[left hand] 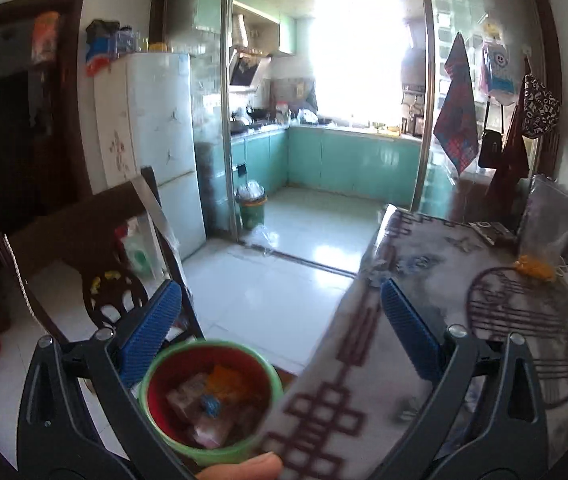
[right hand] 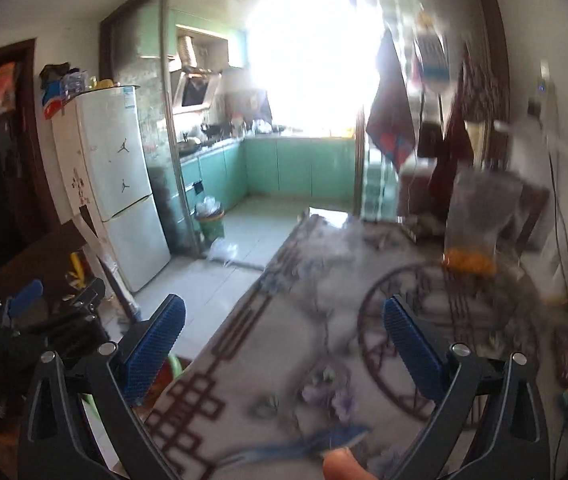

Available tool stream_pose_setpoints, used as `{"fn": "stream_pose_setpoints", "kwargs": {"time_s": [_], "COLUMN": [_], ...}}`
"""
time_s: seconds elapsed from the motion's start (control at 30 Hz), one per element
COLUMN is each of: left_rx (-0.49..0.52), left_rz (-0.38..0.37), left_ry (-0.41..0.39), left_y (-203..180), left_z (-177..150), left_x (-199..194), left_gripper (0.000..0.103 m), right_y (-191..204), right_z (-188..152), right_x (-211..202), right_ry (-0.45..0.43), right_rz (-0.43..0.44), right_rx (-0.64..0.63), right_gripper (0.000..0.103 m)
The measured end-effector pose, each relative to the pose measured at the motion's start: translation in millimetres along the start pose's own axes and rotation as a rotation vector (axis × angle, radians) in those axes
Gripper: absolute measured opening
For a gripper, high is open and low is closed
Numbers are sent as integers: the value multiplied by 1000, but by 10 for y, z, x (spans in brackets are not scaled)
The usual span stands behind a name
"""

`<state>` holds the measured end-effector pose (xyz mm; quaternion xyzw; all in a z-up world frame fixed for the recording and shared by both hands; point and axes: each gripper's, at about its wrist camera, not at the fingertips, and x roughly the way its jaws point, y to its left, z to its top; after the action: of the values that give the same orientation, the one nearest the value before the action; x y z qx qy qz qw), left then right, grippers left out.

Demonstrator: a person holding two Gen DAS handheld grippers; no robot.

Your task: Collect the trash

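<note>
My left wrist camera looks forward between its two blue pads (left hand: 152,332), angled slightly down, hanging just off the edge of the patterned tablecloth (left hand: 423,280) and right above a small red bin (left hand: 210,396) on the floor. My right wrist camera sits over the same tablecloth (right hand: 303,340), close to its surface, also tipped a little downward; its picture is blurred. Both face the same way, toward the kitchen doorway: the white fridge (left hand: 160,128) (right hand: 120,152), the green cabinets (left hand: 347,160) (right hand: 295,168) and the glaring window (left hand: 355,48) (right hand: 311,52) are shared. At the right view's left edge I see the left gripper (right hand: 28,296).
</note>
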<state>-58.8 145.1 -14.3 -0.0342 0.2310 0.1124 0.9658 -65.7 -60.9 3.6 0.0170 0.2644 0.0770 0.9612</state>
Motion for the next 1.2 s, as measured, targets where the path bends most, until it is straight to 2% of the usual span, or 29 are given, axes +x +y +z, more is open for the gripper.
{"fn": "stream_pose_setpoints", "kwargs": {"time_s": [0.1, 0.2, 0.33, 0.53, 1.2], "left_rx": [-60, -101, -109, -98, -75], "left_rz": [-100, -145, -102, -80, -61], "left_ry": [74, 71, 77, 92, 113], "left_y": [-85, -125, -237, -348, -511], "left_z": [-5, -38, -91, -135, -168], "left_x": [-33, -121, -171, -219, -232], "left_gripper": [98, 98, 98, 98, 98], "right_y": [-105, -232, -365, -465, -634], "right_z": [-3, -3, -98, -152, -173], "right_x": [-73, -135, -201, -205, -200], "right_ry": [15, 26, 38, 49, 66], "right_rz": [-14, -19, -18, -18, -4], "right_rx": [-25, -29, -33, -46, -29], "right_gripper": [96, 96, 96, 96, 96]}}
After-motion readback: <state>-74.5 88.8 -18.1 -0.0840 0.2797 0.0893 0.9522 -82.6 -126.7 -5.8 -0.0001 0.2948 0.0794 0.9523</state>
